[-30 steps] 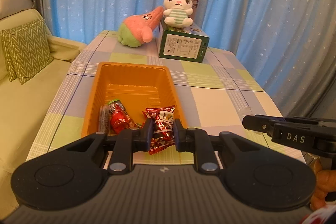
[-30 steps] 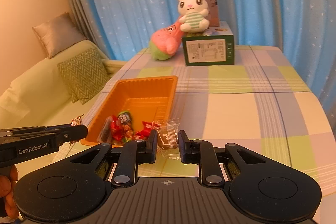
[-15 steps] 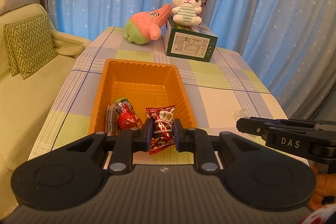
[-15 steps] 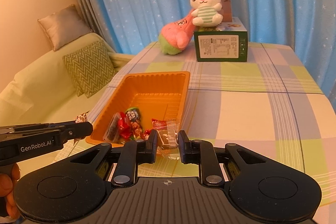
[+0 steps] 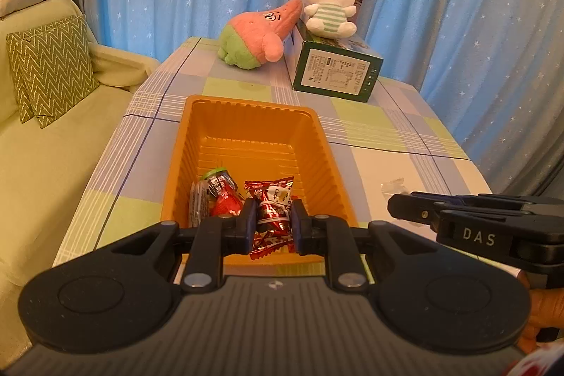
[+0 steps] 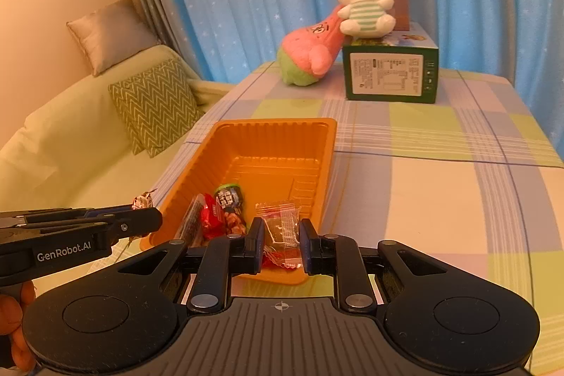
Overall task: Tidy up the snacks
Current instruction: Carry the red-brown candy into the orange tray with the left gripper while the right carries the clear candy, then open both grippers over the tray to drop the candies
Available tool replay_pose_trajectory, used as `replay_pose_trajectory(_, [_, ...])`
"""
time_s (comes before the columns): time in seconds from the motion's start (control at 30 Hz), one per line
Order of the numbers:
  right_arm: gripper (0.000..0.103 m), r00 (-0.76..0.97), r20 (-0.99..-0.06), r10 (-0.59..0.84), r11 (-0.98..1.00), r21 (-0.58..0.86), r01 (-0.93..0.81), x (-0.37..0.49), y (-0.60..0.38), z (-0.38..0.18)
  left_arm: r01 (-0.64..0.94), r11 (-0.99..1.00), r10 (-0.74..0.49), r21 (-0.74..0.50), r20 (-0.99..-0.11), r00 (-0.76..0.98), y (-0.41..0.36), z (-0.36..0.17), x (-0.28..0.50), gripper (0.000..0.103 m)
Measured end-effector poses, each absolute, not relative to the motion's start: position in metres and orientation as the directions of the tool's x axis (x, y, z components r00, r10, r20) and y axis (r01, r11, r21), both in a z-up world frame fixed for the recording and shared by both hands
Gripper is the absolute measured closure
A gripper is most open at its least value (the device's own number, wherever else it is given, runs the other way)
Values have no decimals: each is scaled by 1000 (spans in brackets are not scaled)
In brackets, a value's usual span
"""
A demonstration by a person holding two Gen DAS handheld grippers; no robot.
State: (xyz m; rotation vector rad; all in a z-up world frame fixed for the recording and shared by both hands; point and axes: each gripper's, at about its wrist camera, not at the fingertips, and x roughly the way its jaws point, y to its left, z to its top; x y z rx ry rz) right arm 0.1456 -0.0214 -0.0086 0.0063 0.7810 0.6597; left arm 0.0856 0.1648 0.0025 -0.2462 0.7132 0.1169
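We are bringing both grippers closer over the orange tray [image 5: 328,143], so the drop is nearing: the left gripper [image 5: 270,223] is pinching a red snack packet [image 5: 273,203] and the right gripper [image 6: 281,238] a clear-wrapped candy [image 6: 282,228], both packets standing lengthwise, pointing away from us above the tray's near end.

Both wrist views face the orange tray [image 5: 246,136] closely.

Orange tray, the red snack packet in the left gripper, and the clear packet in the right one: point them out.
orange tray [image 5: 246,143], left wrist view, bare floor.
red snack packet [image 5: 273,212], left wrist view, middle, between the fingers.
clear packet [image 6: 283,228], right wrist view, middle.
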Motion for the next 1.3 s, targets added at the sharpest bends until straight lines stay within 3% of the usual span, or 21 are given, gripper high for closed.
replay_pose_trajectory(0.8, [82, 505, -675, 538, 813, 255, -524, 215, 4, -41, -144, 973, -15, -178, -679, 734, 192, -28, 171, 85])
replay_pose_trajectory(0.93, [82, 504, -678, 534, 816, 258, -518, 217, 3, -44, -155, 976, 11, -150, -686, 728, 191, -33, 178, 72])
replay_pose_trajectory(1.3, [82, 496, -677, 544, 813, 278, -512, 216, 4, -46, -225, 958, 44, -179, -683, 730, 207, -37, 142, 67])
